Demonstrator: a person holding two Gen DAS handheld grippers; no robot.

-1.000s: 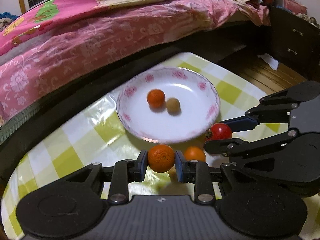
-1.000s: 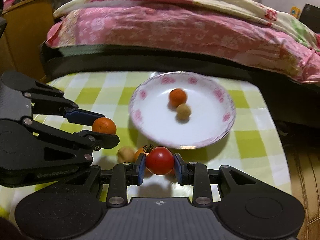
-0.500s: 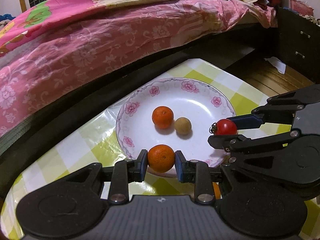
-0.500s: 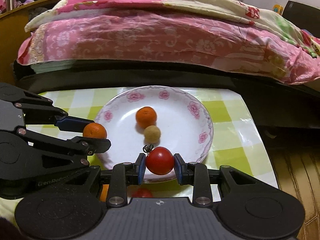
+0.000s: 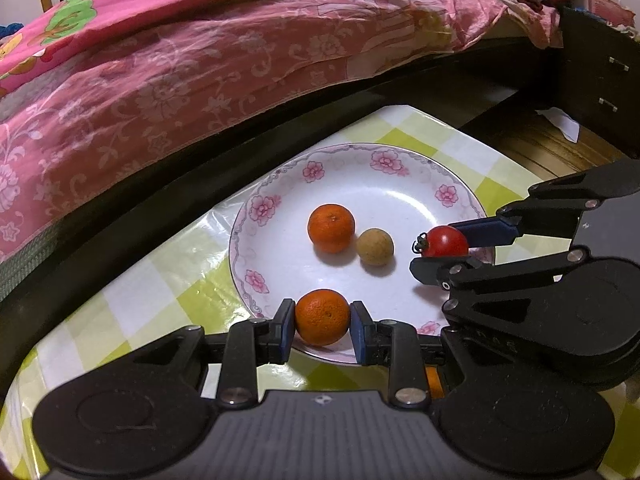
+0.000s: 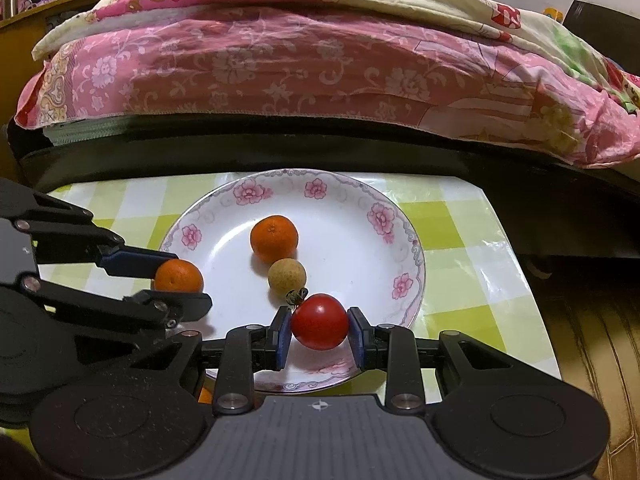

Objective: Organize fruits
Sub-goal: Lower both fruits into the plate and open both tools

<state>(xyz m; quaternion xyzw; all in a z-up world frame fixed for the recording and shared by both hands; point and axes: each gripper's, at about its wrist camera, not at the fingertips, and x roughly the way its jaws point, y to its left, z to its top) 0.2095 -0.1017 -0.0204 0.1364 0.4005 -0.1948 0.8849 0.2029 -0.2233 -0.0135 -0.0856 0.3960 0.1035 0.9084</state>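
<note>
A white plate (image 5: 400,192) (image 6: 352,216) with pink flowers on its rim sits on a green-checked table. On it lie a small orange (image 5: 331,227) (image 6: 274,238) and a tan round fruit (image 5: 375,246) (image 6: 287,274), touching. My left gripper (image 5: 322,317) (image 6: 176,280) is shut on another orange (image 5: 322,317) (image 6: 178,276), held above the plate's near left rim. My right gripper (image 6: 319,321) (image 5: 448,246) is shut on a red tomato (image 6: 319,321) (image 5: 446,241) with a dry stem, above the plate's near right part.
A bed with a pink flowered quilt (image 5: 200,72) (image 6: 320,64) and a dark frame runs along the table's far edge. One more orange fruit (image 5: 433,378) (image 6: 205,395) peeks out under the grippers. A wooden floor (image 5: 560,148) and a dark cabinet (image 5: 600,80) lie to the right.
Both grippers have moved forward with their fruits, from in front of the plate to above its near part. The loose fruits on the table have slipped almost out of sight beneath them.
</note>
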